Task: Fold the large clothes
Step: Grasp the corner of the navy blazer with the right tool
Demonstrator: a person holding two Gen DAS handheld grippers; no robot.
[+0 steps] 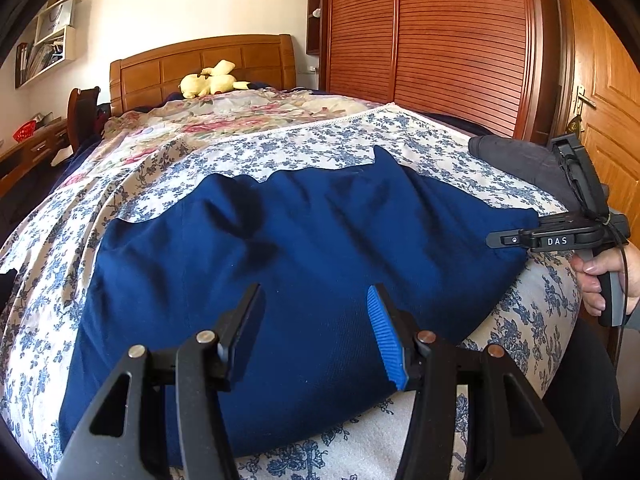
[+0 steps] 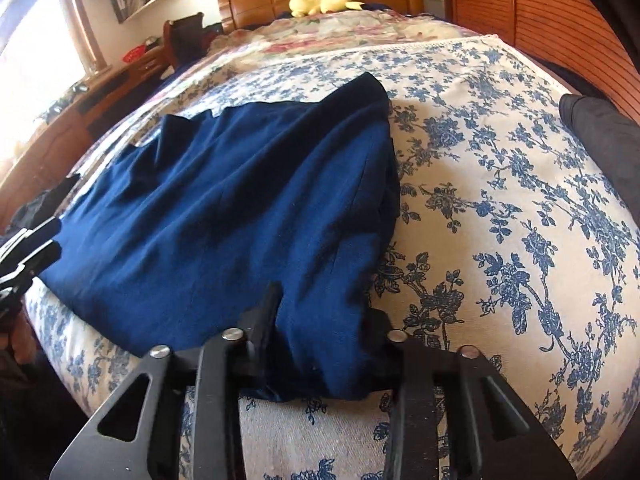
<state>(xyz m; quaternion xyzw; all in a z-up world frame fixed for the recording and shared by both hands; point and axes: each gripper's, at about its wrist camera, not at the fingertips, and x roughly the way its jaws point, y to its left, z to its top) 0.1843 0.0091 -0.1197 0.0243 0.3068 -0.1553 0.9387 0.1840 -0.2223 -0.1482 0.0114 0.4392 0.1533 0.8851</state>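
Pinching navy garment [image 2: 224,216] corner: right gripper [image 2: 320,320] | left gripper [image 1: 316,320] half-open above hem

Both grippers are black with silver rivets; the left gripper [image 1: 316,332] has a ribbed blue pad, the right gripper [image 1: 516,240] reads "DAS".

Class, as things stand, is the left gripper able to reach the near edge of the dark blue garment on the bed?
Probably yes: the left gripper hovers open over the dark blue garment, with only bare fabric beneath.
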